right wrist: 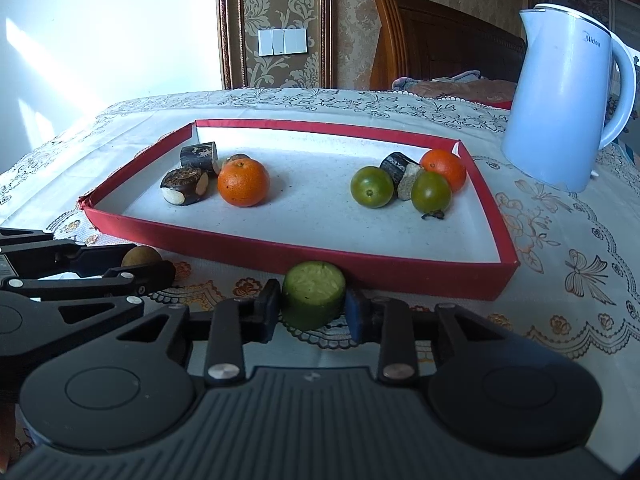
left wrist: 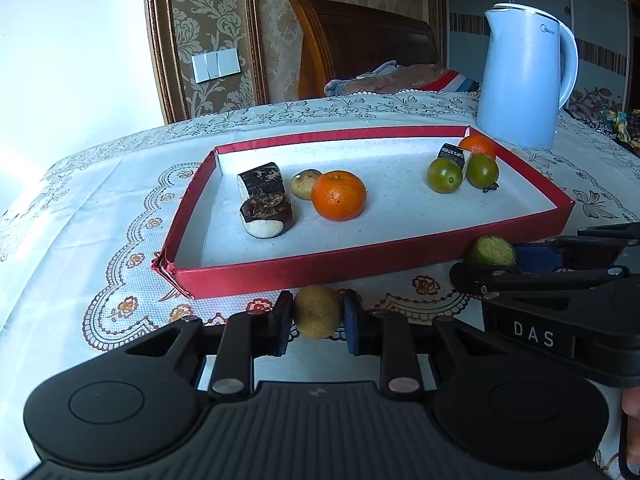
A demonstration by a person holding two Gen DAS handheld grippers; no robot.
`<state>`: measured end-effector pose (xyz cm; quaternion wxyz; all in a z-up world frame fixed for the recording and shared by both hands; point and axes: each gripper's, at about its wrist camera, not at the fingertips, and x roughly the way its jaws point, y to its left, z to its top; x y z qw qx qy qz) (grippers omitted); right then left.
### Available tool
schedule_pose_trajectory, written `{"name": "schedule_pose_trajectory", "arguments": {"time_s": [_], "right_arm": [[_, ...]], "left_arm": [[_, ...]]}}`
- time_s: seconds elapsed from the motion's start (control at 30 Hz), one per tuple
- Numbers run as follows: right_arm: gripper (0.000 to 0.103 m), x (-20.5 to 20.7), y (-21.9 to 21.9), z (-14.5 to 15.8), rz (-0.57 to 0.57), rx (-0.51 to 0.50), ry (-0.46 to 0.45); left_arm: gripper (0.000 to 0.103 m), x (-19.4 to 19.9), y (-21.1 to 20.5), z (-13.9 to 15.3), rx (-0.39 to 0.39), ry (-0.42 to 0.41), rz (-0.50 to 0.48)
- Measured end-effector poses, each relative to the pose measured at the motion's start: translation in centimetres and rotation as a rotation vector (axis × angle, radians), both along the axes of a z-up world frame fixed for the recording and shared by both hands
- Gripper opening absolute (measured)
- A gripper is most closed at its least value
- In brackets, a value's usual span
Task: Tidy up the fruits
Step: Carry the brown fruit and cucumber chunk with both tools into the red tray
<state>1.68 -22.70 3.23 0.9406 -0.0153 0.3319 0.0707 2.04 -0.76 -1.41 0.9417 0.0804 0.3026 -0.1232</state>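
Two claws each pinch a fruit just short of the red tray's [right wrist: 304, 258] near wall: the left claw [left wrist: 317, 317] clamps a yellowish round fruit [left wrist: 318, 311], the right claw [right wrist: 312, 307] a green cut piece [right wrist: 313, 294]. Both fruits sit on the worktop [left wrist: 100, 216], so the tray lies straight ahead, over that wall.

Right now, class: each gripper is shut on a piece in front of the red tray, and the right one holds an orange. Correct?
Not quite. The right gripper holds a green cut piece, as the right wrist view shows. Both oranges lie in the red tray. The rest stands.
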Motion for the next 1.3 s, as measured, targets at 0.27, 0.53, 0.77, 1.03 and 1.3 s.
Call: {"name": "schedule_pose_trajectory", "arguments": {"time_s": [0.27,0.53,0.77,1.03,1.3], "right_arm": [[0.032,-0.4,-0.5,0.1,-0.006,0.020,-0.005],[0.032,-1.6,-1.4,0.7,-0.023,0.033,-0.042],[0.032,-2.5,-1.8,2.1,-0.026,0.033,-0.101],[0.032,-0.2,-2.1,3.7,-0.051,0.011,-0.125],[0.032,3.3,-1.7,3.0,-0.070,-0.014,-0.098]], "left_arm": [[0.025,-0.4,0.0,0.2,0.006,-0.021,-0.001],[0.025,-1.1,0.3,0.8,-0.025,-0.071,-0.008],[0.025,-1.4,0.1,2.0,-0.059,-0.086,-0.010],[0.026,0.8,-1.1,3.5,-0.067,-0.066,0.004],[0.025,4.6,-2.4,2.7,-0.035,-0.017,0.057]]}}
